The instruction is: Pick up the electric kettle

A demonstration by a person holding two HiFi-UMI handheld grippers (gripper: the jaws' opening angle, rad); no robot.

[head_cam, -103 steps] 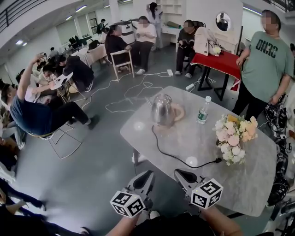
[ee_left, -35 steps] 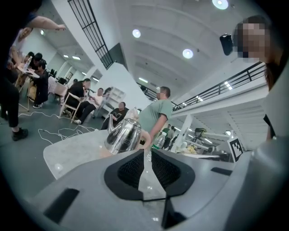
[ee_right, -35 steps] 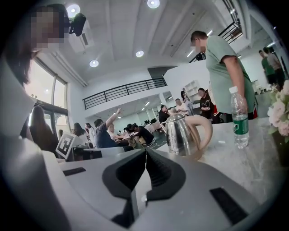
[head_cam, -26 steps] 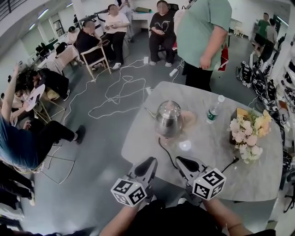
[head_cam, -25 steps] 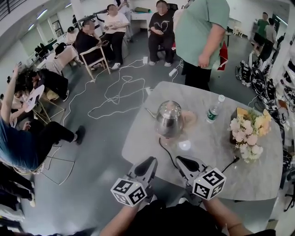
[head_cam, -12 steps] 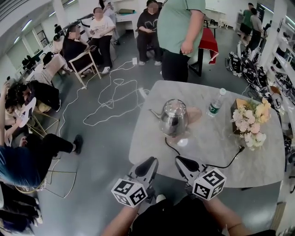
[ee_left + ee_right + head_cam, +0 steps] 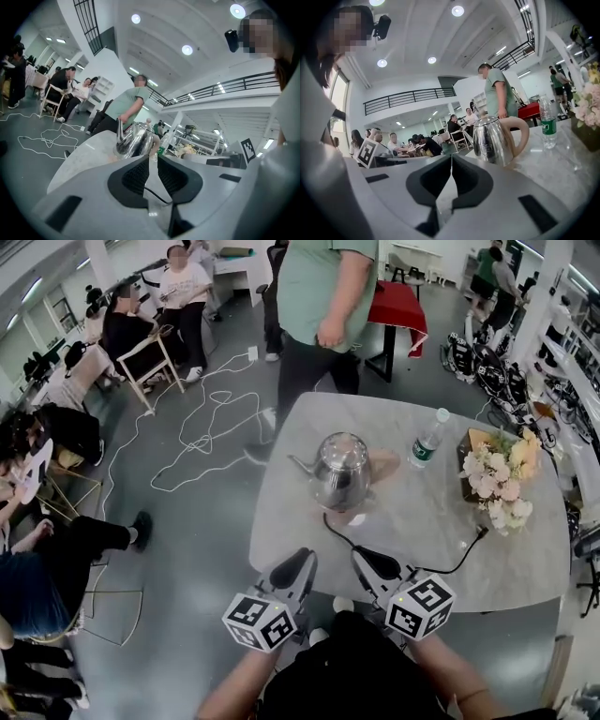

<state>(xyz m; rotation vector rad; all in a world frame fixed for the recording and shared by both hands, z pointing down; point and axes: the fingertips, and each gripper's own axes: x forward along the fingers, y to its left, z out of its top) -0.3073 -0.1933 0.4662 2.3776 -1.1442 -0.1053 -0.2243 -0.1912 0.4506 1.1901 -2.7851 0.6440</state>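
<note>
A shiny steel electric kettle (image 7: 339, 471) with a beige handle stands on the grey marble table (image 7: 309, 418), spout to the left; its black cord (image 7: 450, 566) trails toward me. It shows also in the left gripper view, kettle (image 7: 133, 140), and in the right gripper view, kettle (image 7: 493, 139). My left gripper (image 7: 302, 559) hovers at the table's near edge, shut and empty. My right gripper (image 7: 356, 557) is beside it, shut and empty too. Both are short of the kettle and point at it.
A water bottle (image 7: 427, 440) and a box of pale flowers (image 7: 495, 479) stand on the table's right side. A person in a green shirt (image 7: 323, 306) stands at the far edge. Seated people, chairs and white cables (image 7: 202, 427) fill the floor to the left.
The view has swung so the table sits more centred and a little nearer. The person in green has walked left along the far edge. Both grippers stay shut, side by side.
</note>
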